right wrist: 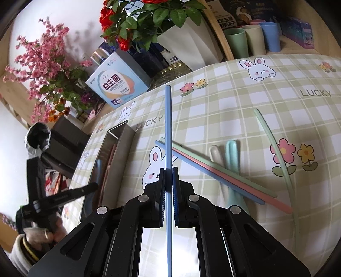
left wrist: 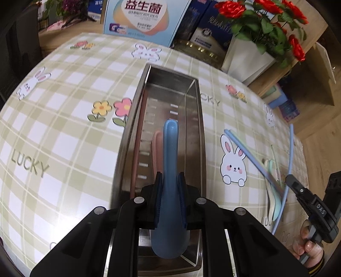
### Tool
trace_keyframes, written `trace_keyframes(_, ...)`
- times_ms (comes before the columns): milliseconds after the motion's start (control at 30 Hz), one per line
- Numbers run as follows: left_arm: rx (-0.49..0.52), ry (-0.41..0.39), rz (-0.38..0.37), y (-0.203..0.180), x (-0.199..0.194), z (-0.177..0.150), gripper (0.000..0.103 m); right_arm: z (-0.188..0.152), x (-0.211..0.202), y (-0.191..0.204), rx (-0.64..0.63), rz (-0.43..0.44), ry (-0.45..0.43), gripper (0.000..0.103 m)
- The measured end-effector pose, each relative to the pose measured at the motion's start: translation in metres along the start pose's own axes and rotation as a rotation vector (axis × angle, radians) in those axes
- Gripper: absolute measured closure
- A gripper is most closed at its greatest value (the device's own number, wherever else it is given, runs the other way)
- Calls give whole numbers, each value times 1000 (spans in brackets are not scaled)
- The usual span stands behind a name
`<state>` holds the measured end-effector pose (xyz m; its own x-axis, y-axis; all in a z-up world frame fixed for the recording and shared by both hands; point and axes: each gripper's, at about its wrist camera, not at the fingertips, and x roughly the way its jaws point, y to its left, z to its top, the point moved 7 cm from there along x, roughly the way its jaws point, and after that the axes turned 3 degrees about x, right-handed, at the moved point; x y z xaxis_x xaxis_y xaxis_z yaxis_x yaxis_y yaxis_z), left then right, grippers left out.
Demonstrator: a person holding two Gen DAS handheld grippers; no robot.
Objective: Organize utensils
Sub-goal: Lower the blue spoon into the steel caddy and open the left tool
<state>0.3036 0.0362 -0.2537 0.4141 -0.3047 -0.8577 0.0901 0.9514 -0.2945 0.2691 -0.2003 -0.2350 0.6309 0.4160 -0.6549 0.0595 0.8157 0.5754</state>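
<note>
My left gripper (left wrist: pixel 170 176) is shut on a blue spoon (left wrist: pixel 170 147). The spoon's handle points away, over a long steel utensil tray (left wrist: pixel 192 119). A pink spoon (left wrist: pixel 156 149) and a pink chopstick (left wrist: pixel 136 149) lie inside the tray. My right gripper (right wrist: pixel 169 170) is shut on a blue chopstick (right wrist: pixel 168 127), held above the tablecloth to the right of the tray (right wrist: pixel 125 144). Beneath it, blue (right wrist: pixel 202 172), pink (right wrist: pixel 234 183) and green (right wrist: pixel 213 164) chopsticks lie across a beige spoon (right wrist: pixel 215 153) and a teal spoon (right wrist: pixel 230 153). Another green chopstick (right wrist: pixel 277 153) lies farther right.
A white pot of red roses (left wrist: pixel 245 61) and printed boxes (left wrist: pixel 145 17) stand along the table's far edge. Three cups (right wrist: pixel 253 38) sit on a wooden shelf behind. The checked bunny tablecloth (left wrist: pixel 64 138) lies bare left of the tray.
</note>
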Motion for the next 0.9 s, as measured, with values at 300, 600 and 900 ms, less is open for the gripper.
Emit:
trace_keyframes(300, -16, 16, 41, 2, 10, -4, 89, -3, 0, -4, 14, 11, 1, 97)
trace_keyframes(600, 3, 30, 77, 1, 19, -4, 88, -6, -2, -8, 24, 9, 1, 97)
trace_keyframes(900, -2, 31, 55, 1, 17, -2, 86, -8, -1, -6, 17, 5, 11, 97)
